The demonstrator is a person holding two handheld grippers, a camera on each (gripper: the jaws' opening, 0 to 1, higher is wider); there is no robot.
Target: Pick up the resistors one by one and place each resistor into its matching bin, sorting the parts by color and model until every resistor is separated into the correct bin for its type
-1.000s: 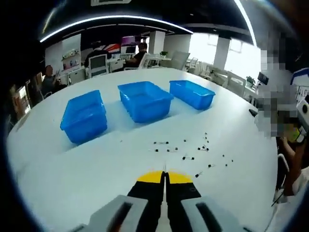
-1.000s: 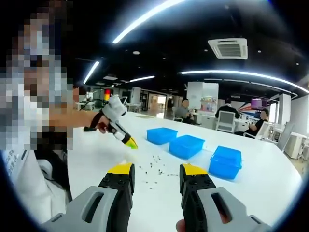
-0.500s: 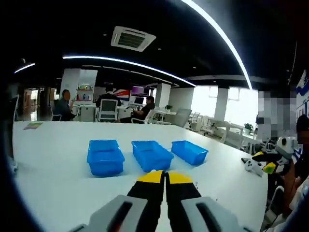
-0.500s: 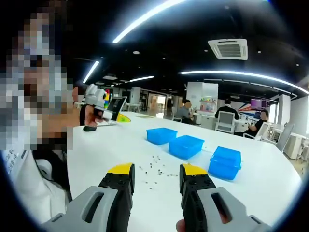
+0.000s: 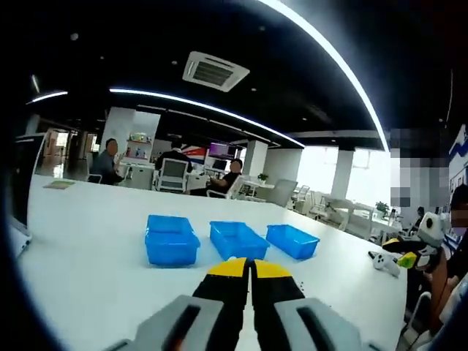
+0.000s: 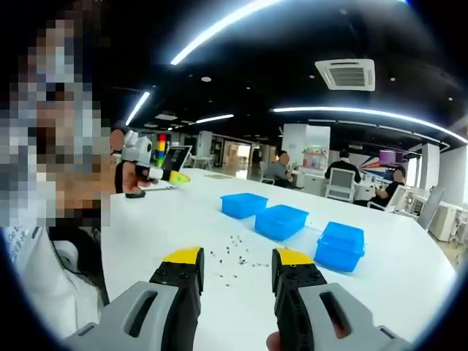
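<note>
Three blue bins stood in a row on the white counter (image 6: 409, 270), open-topped and rectangular: the near bin (image 6: 341, 246), the middle bin (image 6: 282, 221) and the far bin (image 6: 244, 205) as the right gripper view ranked them. Their insides could not be made out from either view. Resistors (image 6: 235, 256) lay scattered loose on the counter just in front of the bins, seen as small dark specks too tiny to tell colour or model; none sat in either pair of tongs. Right tongs (image 6: 238, 265): black with yellow tips, spread wide apart, held above the counter with the resistor scatter between and beyond the tips. Left tongs (image 5: 251, 269): same make, tips pressed together, nothing between them, raised and aimed level toward the bin row. Those left tongs also appeared in the right gripper view, held up in a hand (image 6: 124, 175) well away from the resistors. Background: seated people at desks, a ceiling vent, strip lights.
</note>
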